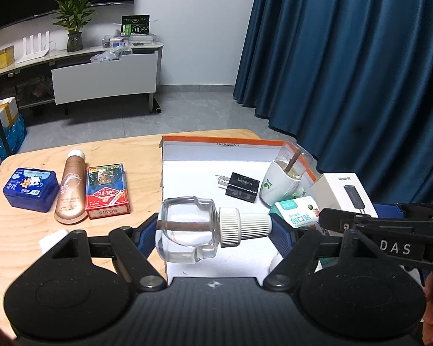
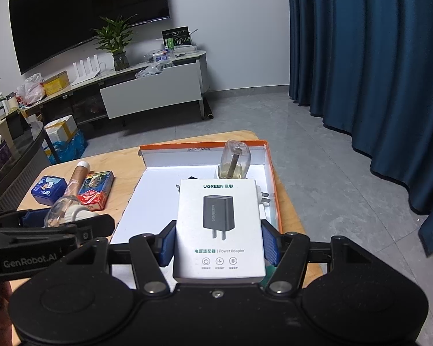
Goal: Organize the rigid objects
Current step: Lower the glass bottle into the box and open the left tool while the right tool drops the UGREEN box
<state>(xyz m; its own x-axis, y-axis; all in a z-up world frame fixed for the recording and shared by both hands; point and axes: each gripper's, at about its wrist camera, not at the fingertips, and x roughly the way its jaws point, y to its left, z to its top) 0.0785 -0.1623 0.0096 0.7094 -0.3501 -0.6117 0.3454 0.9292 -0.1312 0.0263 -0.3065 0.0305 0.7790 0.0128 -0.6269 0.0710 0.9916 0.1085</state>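
My left gripper (image 1: 213, 227) is shut on a clear glass refill bottle (image 1: 187, 227) with a white ribbed cap, held sideways above the near edge of the white box with orange rim (image 1: 216, 141). My right gripper (image 2: 219, 245) is shut on a white power adapter carton (image 2: 219, 225), held flat over the same box (image 2: 267, 155). Inside the box lie a black plug adapter (image 1: 241, 187), a white vaporizer with a bottle (image 1: 285, 176) and a green-and-white plaster pack (image 1: 296, 213). The right gripper with its carton (image 1: 343, 193) shows at the right of the left wrist view.
On the wooden table (image 1: 29, 239) left of the box lie a blue tin (image 1: 30, 189), a bronze tube (image 1: 70, 190) and a red card pack (image 1: 106, 191). Blue curtains (image 1: 360, 57) hang to the right. A TV cabinet (image 1: 101, 77) stands across the floor.
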